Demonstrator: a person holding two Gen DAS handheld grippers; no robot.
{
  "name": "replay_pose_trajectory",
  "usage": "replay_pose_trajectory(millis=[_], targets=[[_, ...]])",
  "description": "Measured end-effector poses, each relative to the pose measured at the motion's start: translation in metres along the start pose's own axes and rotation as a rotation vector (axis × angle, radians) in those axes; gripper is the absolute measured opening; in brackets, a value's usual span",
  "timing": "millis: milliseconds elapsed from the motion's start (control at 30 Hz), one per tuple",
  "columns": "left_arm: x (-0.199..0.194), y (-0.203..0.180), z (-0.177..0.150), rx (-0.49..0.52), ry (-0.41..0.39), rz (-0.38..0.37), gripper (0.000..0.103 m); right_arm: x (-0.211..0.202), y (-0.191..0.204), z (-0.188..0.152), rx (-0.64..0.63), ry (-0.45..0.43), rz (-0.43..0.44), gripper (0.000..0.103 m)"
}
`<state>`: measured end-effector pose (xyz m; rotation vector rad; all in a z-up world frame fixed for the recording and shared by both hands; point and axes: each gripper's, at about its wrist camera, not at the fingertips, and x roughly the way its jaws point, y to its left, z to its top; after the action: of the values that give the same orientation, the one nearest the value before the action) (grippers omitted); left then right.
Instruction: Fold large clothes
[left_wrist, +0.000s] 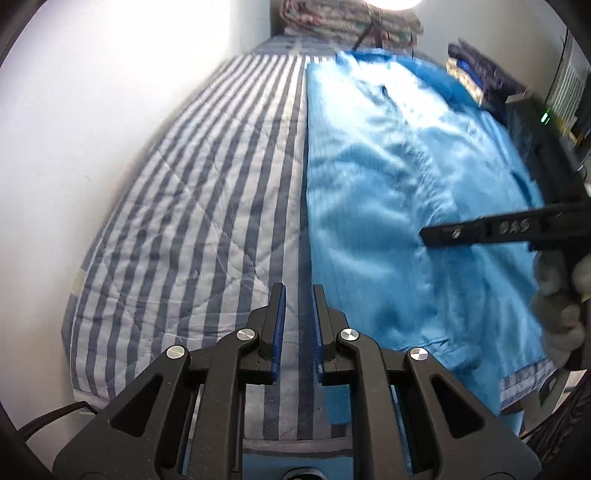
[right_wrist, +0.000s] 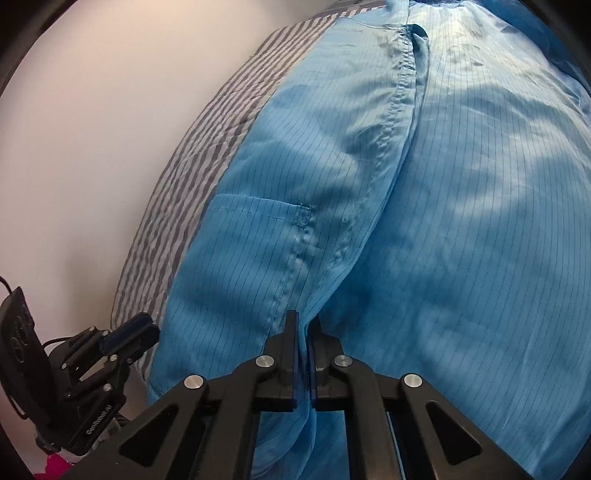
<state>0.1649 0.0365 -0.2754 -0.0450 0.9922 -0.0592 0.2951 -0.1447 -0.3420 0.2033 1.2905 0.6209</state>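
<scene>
A large light-blue garment (left_wrist: 399, 192) with thin dark pinstripes lies spread on a striped bed, on its right half. It fills the right wrist view (right_wrist: 424, 206), with a pocket (right_wrist: 258, 218) and a front placket seam. My left gripper (left_wrist: 299, 291) is open and empty above the bedcover, just left of the garment's edge. My right gripper (right_wrist: 306, 325) is shut on a fold of the garment near its hem. The right gripper also shows in the left wrist view (left_wrist: 480, 230), over the garment. The left gripper shows at the lower left of the right wrist view (right_wrist: 129, 336).
The bed has a blue-and-white striped cover (left_wrist: 192, 206) against a white wall (left_wrist: 74, 129) on the left. A patterned bundle of bedding (left_wrist: 351, 18) lies at the head. Dark folded clothes (left_wrist: 480, 74) and a dark unit (left_wrist: 546, 122) stand at the right.
</scene>
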Motion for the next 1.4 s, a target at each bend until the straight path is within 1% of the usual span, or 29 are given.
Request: replay_pose_trajectory(millis=[33,100,133,167,200,233,267,333,400,500,533,600,700,800,867,1000,1067,1100,1133,1267,1333,1367,1400], targets=[[-0.006,0.001,0.000,-0.012,-0.017,-0.027,0.011,-0.001,0.001,0.000,-0.011,0.002,-0.014,0.002],[-0.010,-0.002,0.000,-0.013,-0.027,-0.071,0.011,-0.006,0.006,0.000,-0.057,-0.009,-0.092,0.007],[-0.010,-0.005,-0.001,-0.003,-0.026,-0.084,0.011,-0.009,0.011,-0.001,-0.084,-0.024,-0.131,0.018],[-0.010,-0.009,-0.002,0.008,-0.022,-0.094,0.011,-0.015,0.018,-0.004,-0.130,-0.057,-0.197,0.027],[-0.008,-0.013,-0.003,0.022,-0.012,-0.105,0.011,-0.023,0.022,-0.006,-0.159,-0.081,-0.239,0.028],[-0.005,-0.017,-0.003,0.032,-0.003,-0.110,0.011,-0.028,0.027,-0.010,-0.186,-0.105,-0.262,0.028],[-0.003,-0.022,-0.004,0.046,0.005,-0.111,0.011,-0.033,0.032,-0.014,-0.206,-0.128,-0.264,0.028],[0.003,-0.030,-0.005,0.073,0.025,-0.114,0.011,-0.040,0.041,-0.021,-0.241,-0.172,-0.241,0.028],[0.008,-0.035,-0.007,0.091,0.045,-0.102,0.011,-0.041,0.044,-0.028,-0.274,-0.194,-0.214,0.028],[0.024,-0.036,-0.012,0.117,0.096,-0.049,0.011,-0.025,0.044,-0.034,-0.276,-0.163,-0.207,0.027],[0.030,-0.035,-0.014,0.121,0.113,-0.040,0.011,-0.017,0.040,-0.034,-0.268,-0.138,-0.199,0.025],[0.033,-0.035,-0.017,0.126,0.109,-0.038,0.011,-0.009,0.033,-0.036,-0.262,-0.103,-0.204,0.024],[0.030,-0.037,-0.018,0.143,0.108,-0.027,0.011,-0.005,0.034,-0.036,-0.280,-0.097,-0.214,0.024],[0.022,-0.035,-0.015,0.125,0.105,-0.038,0.011,-0.012,0.032,-0.034,-0.255,-0.087,-0.179,0.025],[0.008,-0.027,-0.010,0.088,0.065,-0.049,0.011,-0.028,0.029,-0.036,-0.249,-0.122,-0.168,0.031],[-0.029,-0.008,-0.003,-0.014,-0.020,-0.105,0.011,-0.072,0.010,-0.048,-0.208,-0.222,-0.177,0.035],[-0.043,-0.006,0.001,-0.032,-0.053,-0.128,0.011,-0.096,-0.004,-0.056,-0.169,-0.276,-0.191,0.048],[-0.049,-0.008,0.003,-0.032,-0.066,-0.137,0.011,-0.106,-0.011,-0.060,-0.153,-0.298,-0.200,0.050],[-0.052,-0.010,0.006,-0.032,-0.075,-0.144,0.011,-0.117,-0.018,-0.064,-0.139,-0.319,-0.211,0.051],[-0.063,-0.028,0.018,-0.027,-0.093,-0.202,0.012,-0.153,-0.040,-0.074,-0.094,-0.356,-0.244,0.052],[-0.067,-0.044,0.023,-0.003,-0.097,-0.236,0.017,-0.173,-0.050,-0.083,-0.076,-0.372,-0.265,0.054],[-0.069,-0.051,0.025,0.007,-0.100,-0.247,0.026,-0.183,-0.055,-0.086,-0.067,-0.382,-0.277,0.057],[-0.071,-0.061,0.026,0.023,-0.103,-0.264,0.031,-0.191,-0.060,-0.090,-0.058,-0.389,-0.287,0.058]])
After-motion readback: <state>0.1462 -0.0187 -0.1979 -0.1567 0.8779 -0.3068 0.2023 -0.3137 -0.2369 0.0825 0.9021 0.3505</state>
